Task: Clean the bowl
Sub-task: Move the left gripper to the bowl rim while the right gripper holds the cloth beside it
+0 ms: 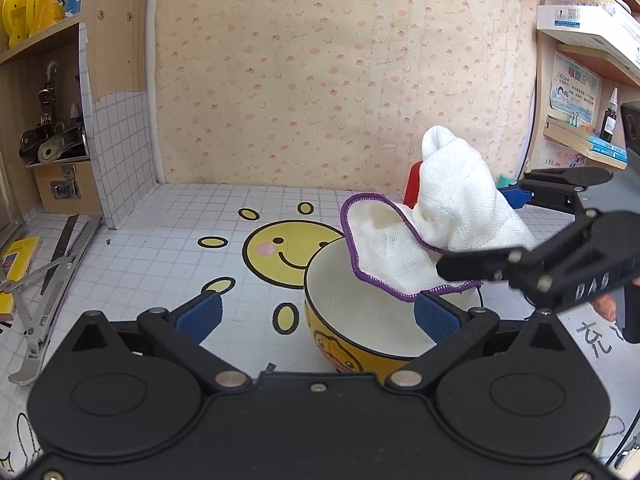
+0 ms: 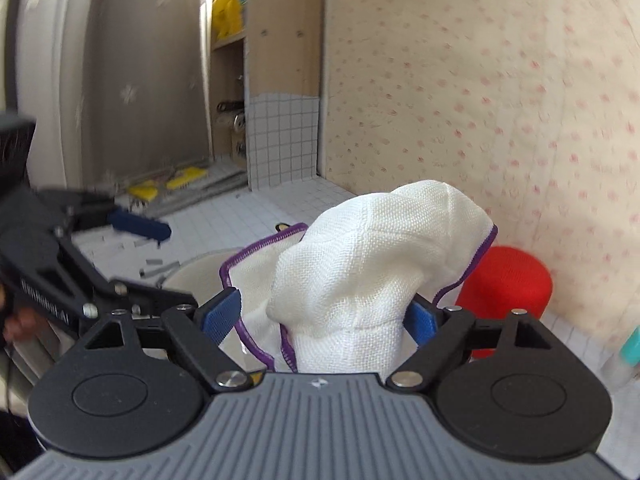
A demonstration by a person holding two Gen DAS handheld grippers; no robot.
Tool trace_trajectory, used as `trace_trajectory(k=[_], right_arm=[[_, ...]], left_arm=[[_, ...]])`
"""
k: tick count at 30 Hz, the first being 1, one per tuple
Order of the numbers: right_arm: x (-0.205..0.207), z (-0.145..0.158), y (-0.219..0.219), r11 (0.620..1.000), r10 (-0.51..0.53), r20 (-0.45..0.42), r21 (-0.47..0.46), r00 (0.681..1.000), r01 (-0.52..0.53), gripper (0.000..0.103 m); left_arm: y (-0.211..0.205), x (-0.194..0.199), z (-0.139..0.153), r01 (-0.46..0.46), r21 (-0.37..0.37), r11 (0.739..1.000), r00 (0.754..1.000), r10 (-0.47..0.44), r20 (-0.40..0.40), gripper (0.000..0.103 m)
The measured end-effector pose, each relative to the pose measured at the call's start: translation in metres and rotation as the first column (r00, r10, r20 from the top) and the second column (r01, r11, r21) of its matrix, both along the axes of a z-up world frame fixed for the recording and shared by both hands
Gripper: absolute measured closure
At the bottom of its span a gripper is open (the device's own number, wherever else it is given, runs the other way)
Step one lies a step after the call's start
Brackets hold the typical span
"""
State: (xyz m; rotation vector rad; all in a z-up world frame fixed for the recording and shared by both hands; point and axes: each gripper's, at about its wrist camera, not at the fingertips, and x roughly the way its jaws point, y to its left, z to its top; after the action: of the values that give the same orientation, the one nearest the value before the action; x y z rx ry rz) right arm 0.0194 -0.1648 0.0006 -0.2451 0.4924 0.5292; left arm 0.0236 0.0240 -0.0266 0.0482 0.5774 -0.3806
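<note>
At about nine o'clock of the yellow cartoon bowl [image 1: 360, 332] lies a smiley-face sticker [image 1: 288, 252] on the tiled tabletop [image 1: 160, 240]. The left gripper [image 1: 318, 316] stands released, its right pad inside the bowl's rim. A white, purple-edged cloth [image 1: 440, 216] stands bunched over the bowl's two o'clock edge, loose between the spread fingers of the right gripper [image 2: 320, 320]. A red cylinder [image 2: 508, 288] sits at three o'clock.

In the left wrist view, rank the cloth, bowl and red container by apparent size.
1. Cloth and bowl: look alike, so unranked; the bowl is nearer and partly hidden.
2. Red container: smallest, mostly hidden.
</note>
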Motion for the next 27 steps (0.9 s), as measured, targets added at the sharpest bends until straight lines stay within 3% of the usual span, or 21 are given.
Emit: trace_trajectory(k=[5, 10, 18, 22, 27], right_arm=[[-0.003, 0.0, 0.021, 0.979, 0.009, 0.013, -0.202, 1.0, -0.007, 0.017], [0.003, 0.006, 0.036, 0.923, 0.038, -0.02, -0.382, 0.999, -0.043, 0.017], [0.011, 0.028, 0.037, 0.879, 0.136, -0.147, -0.439, 0.98, -0.187, 0.017], [0.015, 0.031, 0.041, 0.838, 0.143, -0.182, -0.5, 0.973, -0.217, 0.017], [0.02, 0.028, 0.056, 0.828, 0.129, -0.199, -0.517, 0.971, -0.216, 0.016]], left_arm=[[0.001, -0.001, 0.002, -0.001, -0.002, 1.0, 1.0, 0.001, -0.001, 0.0], [0.001, 0.0, 0.002, 0.001, -0.002, 1.0, 1.0, -0.001, -0.007, 0.0], [-0.001, 0.002, 0.005, 0.03, -0.006, 1.0, 0.999, -0.03, -0.035, 0.0], [-0.006, 0.001, 0.004, 0.025, 0.032, 0.999, 0.999, -0.025, -0.02, 0.0], [-0.004, 0.001, 0.004, 0.026, 0.024, 0.999, 0.999, -0.026, -0.021, 0.0]])
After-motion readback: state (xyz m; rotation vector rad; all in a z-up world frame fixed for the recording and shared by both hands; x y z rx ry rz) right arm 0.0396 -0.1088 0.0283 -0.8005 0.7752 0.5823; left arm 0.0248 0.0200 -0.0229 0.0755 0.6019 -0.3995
